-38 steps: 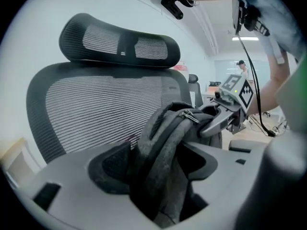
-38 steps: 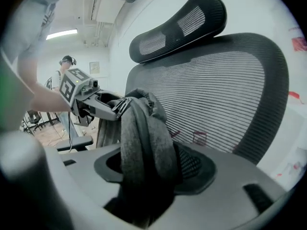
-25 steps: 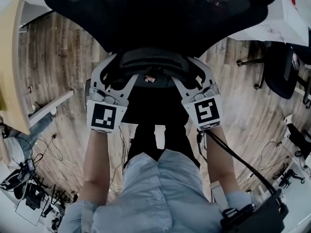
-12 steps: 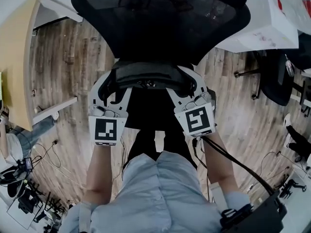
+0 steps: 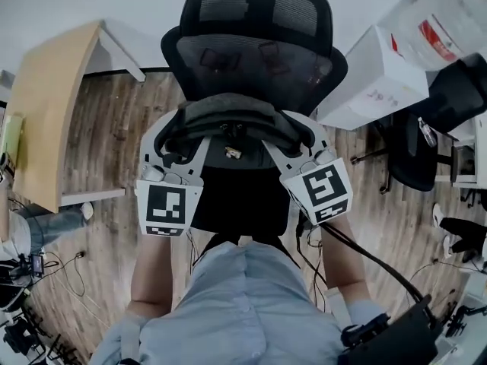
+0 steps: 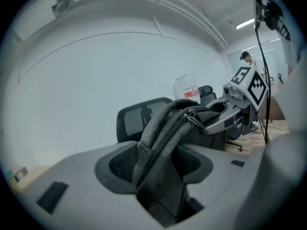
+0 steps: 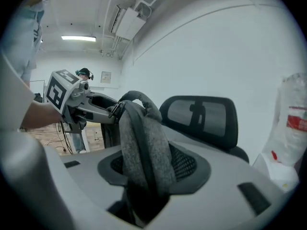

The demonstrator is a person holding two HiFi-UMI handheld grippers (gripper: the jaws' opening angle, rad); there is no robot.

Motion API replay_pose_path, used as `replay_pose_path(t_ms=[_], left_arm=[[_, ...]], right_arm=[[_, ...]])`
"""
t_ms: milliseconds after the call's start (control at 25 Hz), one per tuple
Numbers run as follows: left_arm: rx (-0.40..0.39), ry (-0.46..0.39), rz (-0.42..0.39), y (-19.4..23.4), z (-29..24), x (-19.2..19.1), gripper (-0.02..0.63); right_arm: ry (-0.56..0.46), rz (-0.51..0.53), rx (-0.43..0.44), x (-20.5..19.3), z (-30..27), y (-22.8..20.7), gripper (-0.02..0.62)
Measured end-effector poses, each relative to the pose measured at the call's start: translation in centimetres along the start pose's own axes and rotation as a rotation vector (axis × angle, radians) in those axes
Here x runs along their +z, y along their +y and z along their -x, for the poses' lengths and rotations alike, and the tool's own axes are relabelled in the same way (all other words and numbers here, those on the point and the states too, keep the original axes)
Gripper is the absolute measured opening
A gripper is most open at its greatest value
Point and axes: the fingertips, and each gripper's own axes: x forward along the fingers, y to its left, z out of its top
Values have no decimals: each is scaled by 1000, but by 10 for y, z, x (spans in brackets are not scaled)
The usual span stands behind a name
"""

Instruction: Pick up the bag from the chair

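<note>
In the head view I hold a grey fabric bag [image 5: 228, 114] up between both grippers, in front of the black mesh office chair [image 5: 255, 44]. My left gripper [image 5: 179, 134] is shut on the bag's left end and my right gripper [image 5: 294, 134] is shut on its right end. The left gripper view shows the bag [image 6: 165, 128], strap and zipper on top, pinched in my left gripper [image 6: 158, 174], with the chair [image 6: 136, 121] behind it. In the right gripper view the folded bag [image 7: 144, 143] sits clamped in my right gripper [image 7: 146, 178]. The chair seat is hidden under the bag.
A light wooden desk [image 5: 46, 120] stands at the left. A white box [image 5: 373, 74] and a plastic bag [image 5: 449, 21] are at the right, with a second black chair [image 5: 415, 147] beside them. Cables [image 5: 23, 280] lie on the wood floor. A person [image 7: 84, 73] stands far off.
Both grippers stay shut on the bag. The chair has dropped back in view: its whole backrest and headrest now show beyond the bag, where before it filled the top of the frame.
</note>
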Motion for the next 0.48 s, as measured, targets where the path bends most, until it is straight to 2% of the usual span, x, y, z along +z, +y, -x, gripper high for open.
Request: replay_pose_path(t_ms=[200, 480], left_arm=[[24, -63, -12, 13, 26, 49, 227], [42, -127, -18, 12, 43, 82, 227]], right_arm=[[-35, 37, -34, 51, 27, 2, 176], [-78, 82, -74, 79, 53, 2, 176]])
